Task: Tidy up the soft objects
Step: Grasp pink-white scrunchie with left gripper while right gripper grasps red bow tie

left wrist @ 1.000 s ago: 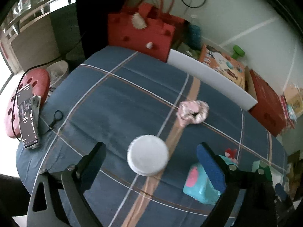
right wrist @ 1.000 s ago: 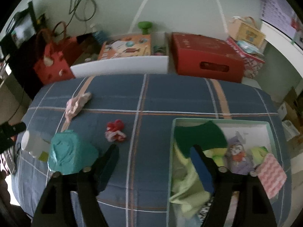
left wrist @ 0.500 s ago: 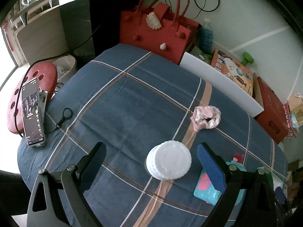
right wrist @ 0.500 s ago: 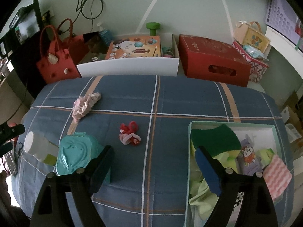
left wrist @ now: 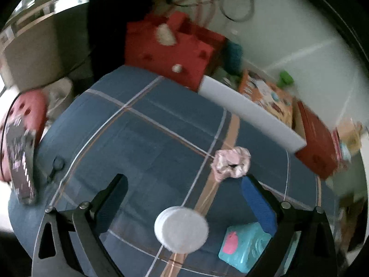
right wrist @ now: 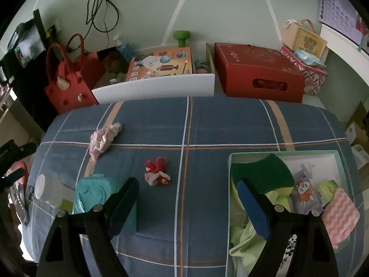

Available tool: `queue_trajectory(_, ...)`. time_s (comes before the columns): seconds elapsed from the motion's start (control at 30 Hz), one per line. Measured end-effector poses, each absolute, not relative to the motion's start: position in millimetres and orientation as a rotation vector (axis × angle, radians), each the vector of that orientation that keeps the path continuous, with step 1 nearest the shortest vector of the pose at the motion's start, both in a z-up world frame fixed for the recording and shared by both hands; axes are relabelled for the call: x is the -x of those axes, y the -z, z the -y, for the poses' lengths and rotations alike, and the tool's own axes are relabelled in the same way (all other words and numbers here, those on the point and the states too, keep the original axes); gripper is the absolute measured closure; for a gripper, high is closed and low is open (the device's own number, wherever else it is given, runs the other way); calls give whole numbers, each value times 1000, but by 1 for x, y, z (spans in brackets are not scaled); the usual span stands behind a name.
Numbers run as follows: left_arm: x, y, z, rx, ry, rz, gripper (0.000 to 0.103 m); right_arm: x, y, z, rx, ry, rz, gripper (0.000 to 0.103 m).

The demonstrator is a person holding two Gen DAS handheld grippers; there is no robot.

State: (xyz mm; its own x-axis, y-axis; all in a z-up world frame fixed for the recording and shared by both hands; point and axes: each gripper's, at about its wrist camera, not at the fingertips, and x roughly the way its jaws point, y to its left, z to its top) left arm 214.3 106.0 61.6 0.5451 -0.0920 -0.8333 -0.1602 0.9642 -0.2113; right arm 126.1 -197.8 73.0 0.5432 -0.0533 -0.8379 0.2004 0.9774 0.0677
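Note:
A pink scrunchie (left wrist: 231, 164) lies on the blue plaid table; it also shows in the right wrist view (right wrist: 103, 137). A red and pink scrunchie (right wrist: 157, 172) lies mid-table. A teal soft pack (left wrist: 244, 249) (right wrist: 96, 194) and a white round pad stack (left wrist: 181, 229) (right wrist: 49, 191) sit at the left front. My left gripper (left wrist: 184, 198) is open and empty above the white stack. My right gripper (right wrist: 189, 198) is open and empty, between the teal pack and a pale green box (right wrist: 283, 153) holding several soft items.
A red felt bag (left wrist: 166, 50), a white board (right wrist: 154, 88), a red carton (right wrist: 258, 78) and toy boxes line the table's far edge. A phone (left wrist: 19, 161) lies on a pink stool at the left. A small key ring (left wrist: 56, 165) lies on the cloth.
The left gripper has swung back and down over the table; its view is blurred. The right gripper has pulled back and up from the box. Nothing was taken hold of.

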Motion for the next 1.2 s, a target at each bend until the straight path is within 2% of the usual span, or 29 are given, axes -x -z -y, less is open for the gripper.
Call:
queue_trajectory(0.3, -259, -58, -71, 110, 77, -1173, 4, -165, -67, 197, -144, 74, -1071, 14)
queue_trajectory(0.7, -311, -1, -47, 125, 104, -1468, 4, -223, 0, 187, -151, -26, -1328, 14)
queue_trajectory(0.93, -337, 24, -35, 125, 75, -1532, 4, -244, 30, 178, -146, -43, -1420, 14)
queue_trajectory(1.2, -351, 47, -15, 99, 82, -1549, 5, -251, 41, 177, -169, -56, -1444, 14)
